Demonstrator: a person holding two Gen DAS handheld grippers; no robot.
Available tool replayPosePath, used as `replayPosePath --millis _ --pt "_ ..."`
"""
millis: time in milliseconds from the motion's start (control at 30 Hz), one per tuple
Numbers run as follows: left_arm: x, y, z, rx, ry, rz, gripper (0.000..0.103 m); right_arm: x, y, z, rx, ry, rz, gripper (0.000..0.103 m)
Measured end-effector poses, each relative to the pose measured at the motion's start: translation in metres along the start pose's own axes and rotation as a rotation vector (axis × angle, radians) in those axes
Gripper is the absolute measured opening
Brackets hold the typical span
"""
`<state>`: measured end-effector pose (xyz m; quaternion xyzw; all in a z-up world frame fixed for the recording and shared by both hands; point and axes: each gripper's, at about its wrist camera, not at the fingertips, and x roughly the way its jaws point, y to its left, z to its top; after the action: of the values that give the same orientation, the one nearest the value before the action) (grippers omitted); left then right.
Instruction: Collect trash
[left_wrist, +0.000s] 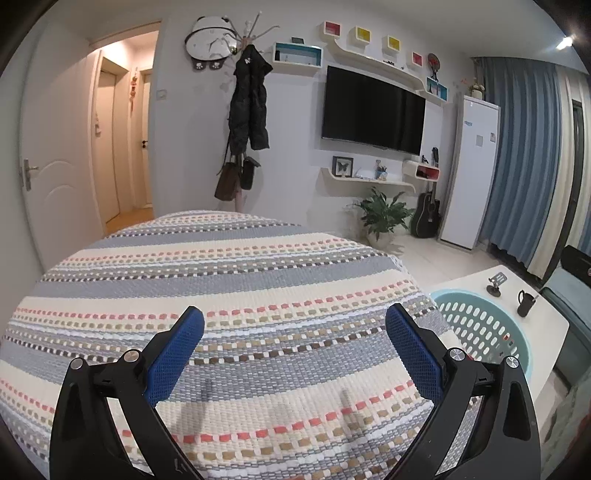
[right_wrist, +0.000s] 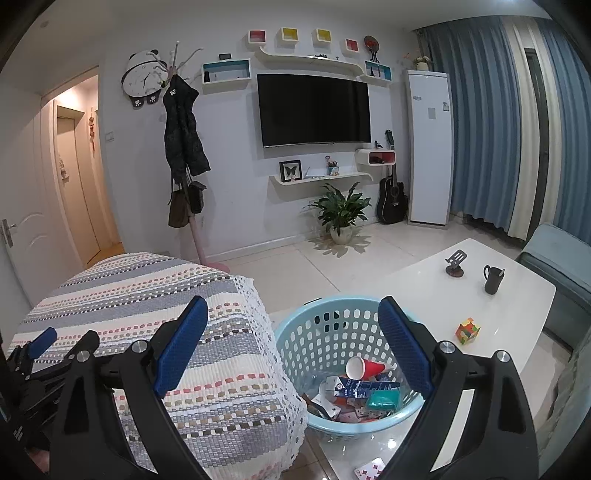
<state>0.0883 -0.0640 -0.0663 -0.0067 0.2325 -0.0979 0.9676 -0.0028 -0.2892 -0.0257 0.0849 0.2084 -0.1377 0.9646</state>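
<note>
Both the left gripper (left_wrist: 294, 347) and the right gripper (right_wrist: 293, 341) are wide apart and empty, so the right one should go slowly down to the playing card (right_wrist: 370, 469) at 6 o'clock, below the blue basket (right_wrist: 295, 325).

- Tongs (right_wrist: 291, 336): black frames, blue textured pads (right_wrist: 183, 343).
- Cover (left_wrist: 221, 295), centre of frame: grey, cream and white stripes with rows of coral, tan and brown squares.
- Basket (right_wrist: 295, 343), lower centre: light blue, perforated.
- Cup (right_wrist: 365, 367) inside basket: red, white interior.
- Counter (right_wrist: 424, 295), right: white.
- Curtains (right_wrist: 476, 122), upper right: blue.
</note>
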Motion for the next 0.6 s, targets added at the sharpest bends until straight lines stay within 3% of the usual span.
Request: replayPosePath --millis 600 --pt "0.004 0.003 -0.003 -0.041 0.027 0.003 0.095 -0.012 -0.017 0.013 0.004 0.006 0.014 0.091"
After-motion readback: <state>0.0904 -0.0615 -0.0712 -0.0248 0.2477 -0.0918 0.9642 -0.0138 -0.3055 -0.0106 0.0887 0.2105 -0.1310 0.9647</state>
